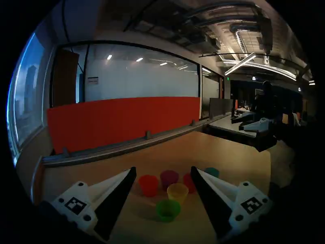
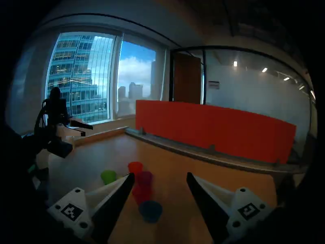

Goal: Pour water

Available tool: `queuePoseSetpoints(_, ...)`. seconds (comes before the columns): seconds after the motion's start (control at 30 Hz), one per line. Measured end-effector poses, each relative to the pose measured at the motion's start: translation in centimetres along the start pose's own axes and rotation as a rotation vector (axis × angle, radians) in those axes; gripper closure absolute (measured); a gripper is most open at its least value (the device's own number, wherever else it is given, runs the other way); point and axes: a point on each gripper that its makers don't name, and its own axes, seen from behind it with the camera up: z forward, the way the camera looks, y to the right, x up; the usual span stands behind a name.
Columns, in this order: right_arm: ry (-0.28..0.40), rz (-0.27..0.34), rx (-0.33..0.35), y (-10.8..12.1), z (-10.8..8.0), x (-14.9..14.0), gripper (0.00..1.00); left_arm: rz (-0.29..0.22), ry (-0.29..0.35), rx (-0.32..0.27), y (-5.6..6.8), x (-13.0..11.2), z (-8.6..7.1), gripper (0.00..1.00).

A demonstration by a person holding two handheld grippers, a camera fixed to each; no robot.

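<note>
Wooden counter (image 1: 227,154) along an orange divider (image 1: 122,118), left gripper (image 1: 162,169) and right gripper (image 2: 159,175) both hovering with fingers spread wide and empty, I'd guess lining up on the little cups (image 1: 177,191) bunched toward its near edge so one can be grabbed for pouring.

A light wooden bench (image 1: 227,156) carries a cluster of small plastic cups. Ahead of the left claw (image 1: 162,168), an orange cup (image 1: 148,185), a purple cup (image 1: 169,178) and a yellow cup (image 1: 177,192) stand between its fingers. A green cup (image 1: 167,210) stands nearest. A red cup (image 1: 187,183) and a teal cup (image 1: 211,172) are partly hidden by one finger.
</note>
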Motion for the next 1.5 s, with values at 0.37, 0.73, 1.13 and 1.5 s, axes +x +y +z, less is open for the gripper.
queuePoseSetpoints(0.37, -0.083, -0.033, 0.038, -0.4, 0.6, -2.8, 0.00, 0.021, -0.080, -0.047, 0.7, -3.3, 0.6, 0.00)
queuePoseSetpoints(0.73, -0.143, -0.032, 0.066, -0.7, 1.6, -5.1, 0.00, 0.061, -0.160, -0.086, 1.4, -6.1, 1.5, 0.00)
queuePoseSetpoints(1.13, -0.207, -0.040, 0.089, -0.7, 2.8, -8.6, 0.00, 0.051, -0.239, -0.109, 1.4, -9.7, 2.5, 0.00)
queuePoseSetpoints(1.5, -0.262, -0.050, 0.110, -1.0, 3.7, -11.9, 0.00, 0.031, -0.312, -0.133, 1.6, -13.4, 2.9, 0.00)
